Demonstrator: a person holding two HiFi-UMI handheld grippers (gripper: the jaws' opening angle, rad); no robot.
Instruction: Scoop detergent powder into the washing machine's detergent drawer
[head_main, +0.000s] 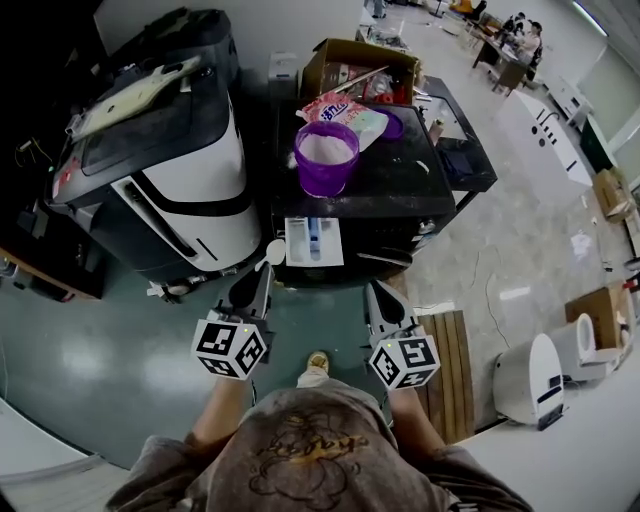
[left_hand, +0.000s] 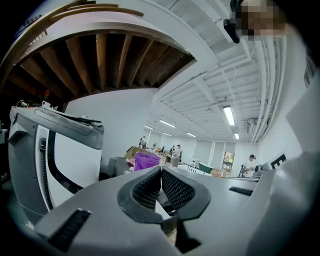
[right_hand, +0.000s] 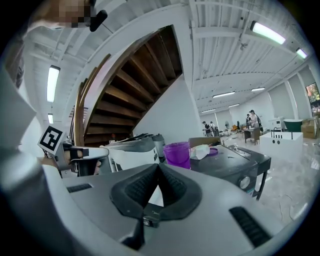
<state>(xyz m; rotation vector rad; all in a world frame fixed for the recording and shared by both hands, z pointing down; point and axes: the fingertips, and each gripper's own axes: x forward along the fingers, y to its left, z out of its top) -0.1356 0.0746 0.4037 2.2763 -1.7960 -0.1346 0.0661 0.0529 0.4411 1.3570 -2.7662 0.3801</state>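
Left tongs (head_main: 265, 274) clamping spoon (head_main: 274, 251), purple tub (head_main: 326, 160)

Readable text: none for you | detergent bag (head_main: 347, 108), far, beside the purple tub (head_main: 326, 158): red print, too small to read | cubes (head_main: 230, 347) on your left hand-held gripper (head_main: 264, 268) and right hand-held gripper (head_main: 377, 292): black-and-white square markers, no letters or numbers

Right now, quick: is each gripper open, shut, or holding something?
Left gripper: jaws shut on the white scoop.
Right gripper: jaws shut, holding nothing.
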